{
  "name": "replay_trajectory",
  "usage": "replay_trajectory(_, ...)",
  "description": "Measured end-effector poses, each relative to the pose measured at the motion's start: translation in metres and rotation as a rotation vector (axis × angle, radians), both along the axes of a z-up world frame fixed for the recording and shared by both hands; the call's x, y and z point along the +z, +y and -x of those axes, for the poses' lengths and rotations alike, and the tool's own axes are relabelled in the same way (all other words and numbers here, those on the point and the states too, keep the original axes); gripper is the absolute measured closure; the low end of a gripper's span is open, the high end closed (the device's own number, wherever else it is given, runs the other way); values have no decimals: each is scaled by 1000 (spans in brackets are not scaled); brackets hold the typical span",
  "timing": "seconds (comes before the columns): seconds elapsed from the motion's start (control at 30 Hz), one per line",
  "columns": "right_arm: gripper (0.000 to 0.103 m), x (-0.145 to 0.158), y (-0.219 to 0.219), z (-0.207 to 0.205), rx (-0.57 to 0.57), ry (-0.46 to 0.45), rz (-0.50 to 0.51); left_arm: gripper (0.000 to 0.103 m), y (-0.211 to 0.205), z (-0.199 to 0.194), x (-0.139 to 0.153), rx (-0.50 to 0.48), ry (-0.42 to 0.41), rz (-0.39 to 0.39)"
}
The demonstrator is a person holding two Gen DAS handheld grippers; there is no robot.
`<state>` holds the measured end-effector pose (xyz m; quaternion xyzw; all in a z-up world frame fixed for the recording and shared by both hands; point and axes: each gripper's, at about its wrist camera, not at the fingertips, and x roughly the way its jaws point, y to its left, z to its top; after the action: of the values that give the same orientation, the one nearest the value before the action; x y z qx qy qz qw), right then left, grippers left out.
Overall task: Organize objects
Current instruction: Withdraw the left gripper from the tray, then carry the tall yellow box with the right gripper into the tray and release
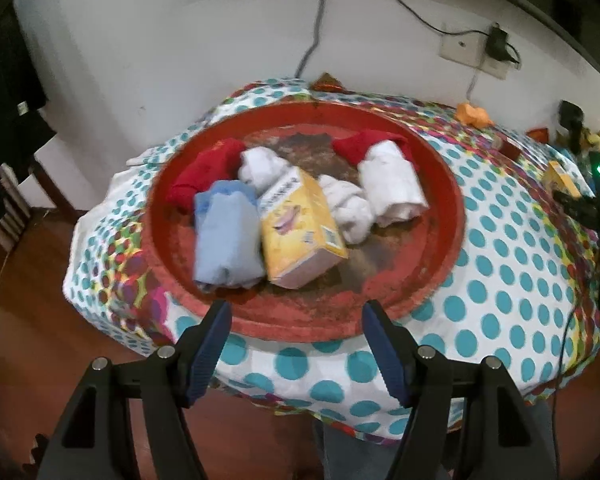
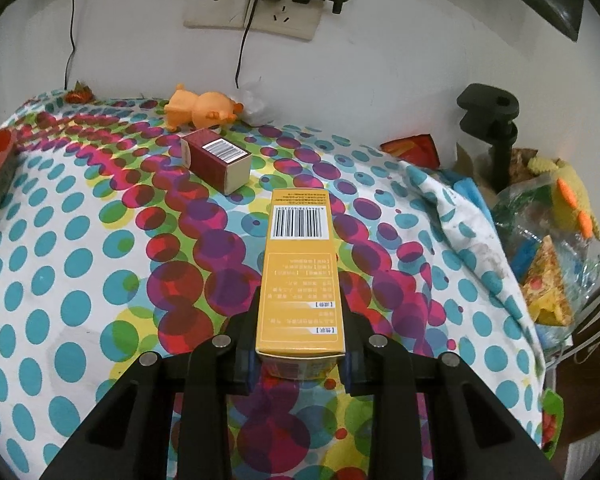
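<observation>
A narrow yellow box [image 2: 300, 276] is clamped at its near end by the right tongs [image 2: 300, 360] above the dotted tabletop [image 2: 80, 272] — the pick-up step, seemingly. Next, a carry to the red tray [image 1: 452, 216], where rolled cloths [image 1: 392, 176] and another yellow box [image 1: 300, 228] lie, is likely called for. The left tongs [image 1: 296, 344] hang agape, empty — white wall behind.

The yellow box [image 2: 300, 276] in my right claw [image 2: 300, 364] carried a barcode and lines of small print, all upside down and too small for me to read; the dark red box [image 2: 216, 160] beyond showed only a barcode, and the lettering on the yellow box in the tray [image 1: 300, 224] was blurred
</observation>
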<state>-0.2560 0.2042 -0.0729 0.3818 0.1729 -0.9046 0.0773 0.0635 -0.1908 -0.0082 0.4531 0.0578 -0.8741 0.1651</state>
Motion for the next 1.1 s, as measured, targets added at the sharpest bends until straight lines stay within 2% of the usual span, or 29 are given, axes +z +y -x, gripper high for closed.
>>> replay_trajectory(0.3, 76, 3, -7, 2, -8, 1, 17, 34, -13, -2, -4, 26, 4, -32)
replay_trajectory(0.53, 76, 22, -45, -41, 31, 11, 57, 33, -15, -2, -7, 20, -4, -39)
replay_trajectory(0.63, 76, 30, -101, -102, 54, 15, 65, 34, -16, -2, -8, 28, -8, -37)
replay_trajectory(0.87, 76, 38, -140, -128, 135, 14, 80, 33, -19, -7, 0, 30, 22, -40)
replay_trajectory(1.1, 76, 51, -187, -150, 232, 24, 99, 34, -27, -9, 2, 55, 18, -50)
